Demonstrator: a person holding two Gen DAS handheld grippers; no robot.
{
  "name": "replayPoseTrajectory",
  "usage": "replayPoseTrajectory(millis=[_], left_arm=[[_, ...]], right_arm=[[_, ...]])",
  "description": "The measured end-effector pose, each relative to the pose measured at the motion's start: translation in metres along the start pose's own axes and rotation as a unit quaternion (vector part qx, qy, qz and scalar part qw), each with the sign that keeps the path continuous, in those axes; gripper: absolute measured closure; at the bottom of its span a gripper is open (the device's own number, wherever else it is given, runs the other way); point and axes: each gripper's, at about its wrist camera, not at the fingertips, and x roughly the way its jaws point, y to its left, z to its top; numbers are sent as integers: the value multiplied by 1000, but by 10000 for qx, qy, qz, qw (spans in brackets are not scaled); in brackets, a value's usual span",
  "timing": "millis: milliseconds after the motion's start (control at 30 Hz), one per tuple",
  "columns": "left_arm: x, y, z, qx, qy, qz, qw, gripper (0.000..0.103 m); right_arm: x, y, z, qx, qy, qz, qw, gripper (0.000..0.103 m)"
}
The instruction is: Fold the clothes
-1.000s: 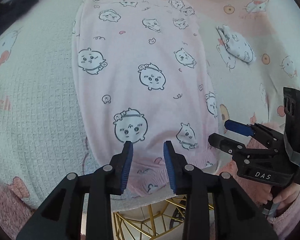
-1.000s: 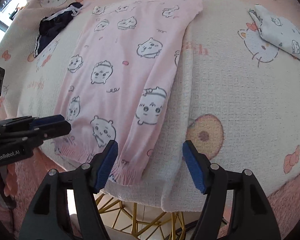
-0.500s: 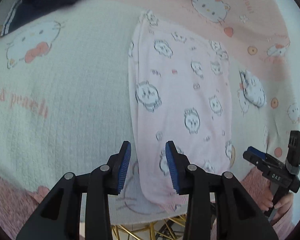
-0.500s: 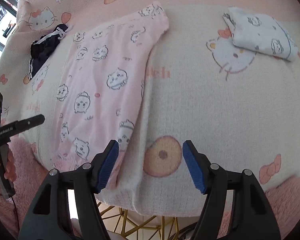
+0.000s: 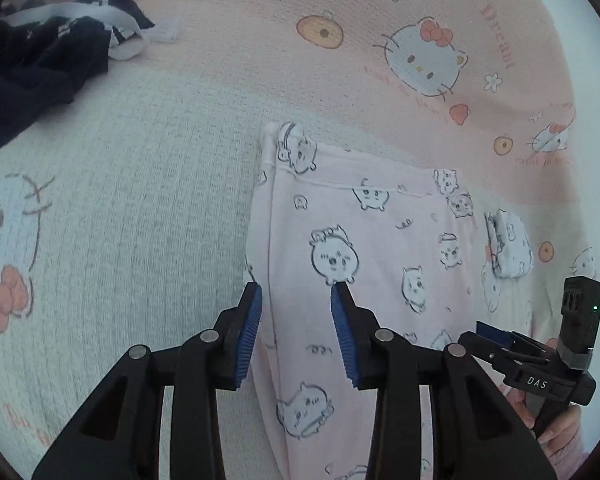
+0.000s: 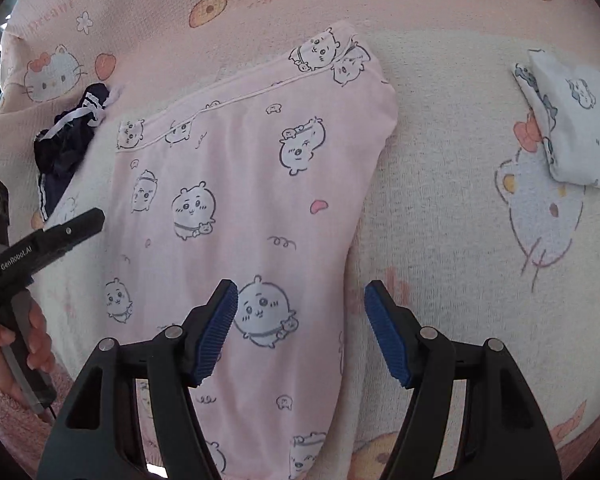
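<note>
Left tool (image 5: 296, 294) and right tool (image 6: 300, 294) point downward, jaws parted, empty.
</note>
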Motion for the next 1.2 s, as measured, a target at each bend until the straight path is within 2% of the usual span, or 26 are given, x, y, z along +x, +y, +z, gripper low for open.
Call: replayPoseTrajectory(millis=[67, 267, 400, 533, 567, 633, 767, 833, 900, 1000, 1100, 1200], left_arm=[[12, -3, 3, 80, 180, 197, 9996, 65], [9, -10, -8, 200, -134, 263, 9994, 70], [6, -8, -11, 72, -205, -78, 9997, 70], [10, -8, -12, 42, -172, -305, 9994, 72], [10, -10, -11, 52, -194, -265, 9994, 74], [11, -14, -8, 73, -238, -185, 9995, 87], [14, -15, -11, 171, -147, 164, 9996, 91], [12, -15, -14, 176, -184, 123, 9996, 93], [5, -15, -17, 181, -356, 29, 9992, 93], [-1, -19, -18, 300, -512, 81, 9982, 93], [1, -27, -17, 453, -457, 94, 9979, 93], [6, -28, -16, 403, -314, 98, 9986, 93]], right_arm=[[8, 1, 9, 36, 57, -67, 10000, 35], [9, -1, 10, 40, 97, -137, 9999, 35], [13, 8, 14, -228, -7, -222, 9995, 35], [25, 22, 17, -648, 146, -522, 9964, 33], [27, 28, 17, -811, 161, -655, 9944, 33], [26, 32, 16, -926, 158, -758, 9927, 33], [26, 27, 17, -744, 187, -664, 9948, 34], [27, 24, 16, -670, 214, -613, 9956, 34], [29, 23, 16, -667, 251, -522, 9961, 28], [31, 22, 16, -669, 283, -423, 9965, 25], [30, 20, 16, -573, 262, -383, 9973, 24], [31, 23, 14, -620, 242, -437, 9968, 21]])
